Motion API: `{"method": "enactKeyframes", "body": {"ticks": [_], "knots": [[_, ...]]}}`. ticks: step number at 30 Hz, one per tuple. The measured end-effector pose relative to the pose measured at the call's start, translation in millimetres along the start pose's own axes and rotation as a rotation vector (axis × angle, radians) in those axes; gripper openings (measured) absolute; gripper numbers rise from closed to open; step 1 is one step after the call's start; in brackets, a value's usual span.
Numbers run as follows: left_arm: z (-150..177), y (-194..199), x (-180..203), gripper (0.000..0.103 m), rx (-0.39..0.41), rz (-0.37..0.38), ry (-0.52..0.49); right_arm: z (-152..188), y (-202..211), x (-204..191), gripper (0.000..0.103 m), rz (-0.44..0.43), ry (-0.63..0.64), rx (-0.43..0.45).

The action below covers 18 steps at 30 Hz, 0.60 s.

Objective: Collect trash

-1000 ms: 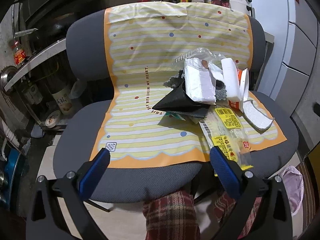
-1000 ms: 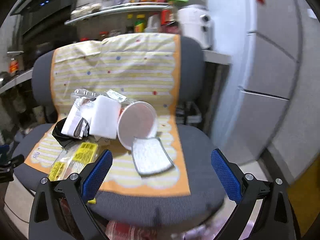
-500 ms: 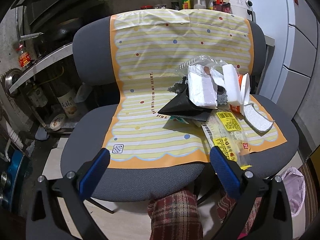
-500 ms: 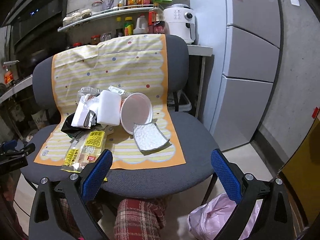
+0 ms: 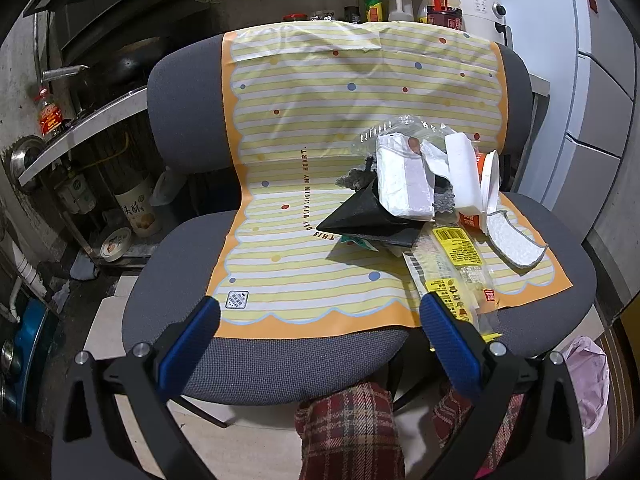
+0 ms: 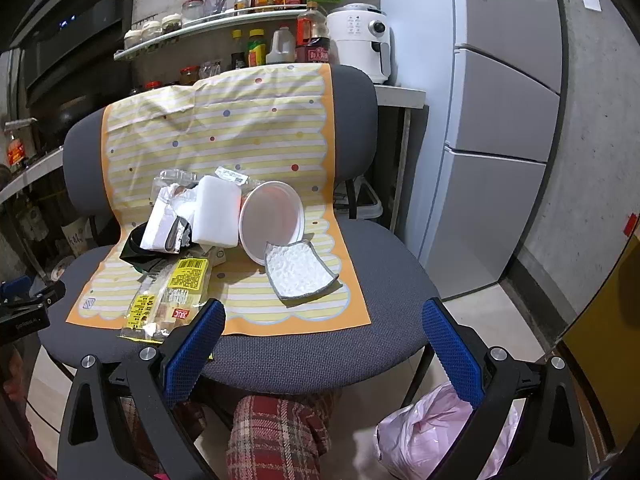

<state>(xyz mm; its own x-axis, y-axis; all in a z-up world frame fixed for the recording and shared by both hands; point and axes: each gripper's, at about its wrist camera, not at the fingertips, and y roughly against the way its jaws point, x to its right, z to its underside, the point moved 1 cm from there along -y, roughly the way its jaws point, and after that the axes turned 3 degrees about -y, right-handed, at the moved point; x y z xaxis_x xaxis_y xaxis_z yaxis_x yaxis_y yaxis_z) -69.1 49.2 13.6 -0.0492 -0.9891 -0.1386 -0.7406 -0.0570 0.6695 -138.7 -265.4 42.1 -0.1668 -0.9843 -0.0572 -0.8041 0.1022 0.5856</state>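
- At the bottom of each wrist view, the left gripper and right gripper are spread wide and hold nothing.
- Low right in the right view, a pink bag sits on the floor beside the chair.
- Mid-frame, the trash lies heaped on the striped mat: yellow wrapper, gray-edged tray, round lid, white block.
- Judging by this, nothing is collected yet; every piece remains.
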Motion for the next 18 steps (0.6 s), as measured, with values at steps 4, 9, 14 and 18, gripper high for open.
{"method": "enactKeyframes", "body": {"ticks": [4,9,14,18], "knots": [[0.4,-0.4,0.0,0.097,-0.004,0.001,0.002,1.3,-1.2,-1.3,0.097,0.002,0.005,-0.008],[0.2,-0.6,-0.1,0.097,-0.004,0.001,0.002,2.3,-1.3,-4.3,0.097,0.005,0.006,-0.009],[0.1,-0.6,-0.2,0.097,-0.005,0.001,0.002,1.8,-1.5,-3.5,0.097,0.004,0.005,-0.010],[-0.2,-0.7,-0.1,0.097,-0.005,0.001,0.002,2.9,-1.9,-4.0,0.097,0.005,0.006,-0.013]]}}
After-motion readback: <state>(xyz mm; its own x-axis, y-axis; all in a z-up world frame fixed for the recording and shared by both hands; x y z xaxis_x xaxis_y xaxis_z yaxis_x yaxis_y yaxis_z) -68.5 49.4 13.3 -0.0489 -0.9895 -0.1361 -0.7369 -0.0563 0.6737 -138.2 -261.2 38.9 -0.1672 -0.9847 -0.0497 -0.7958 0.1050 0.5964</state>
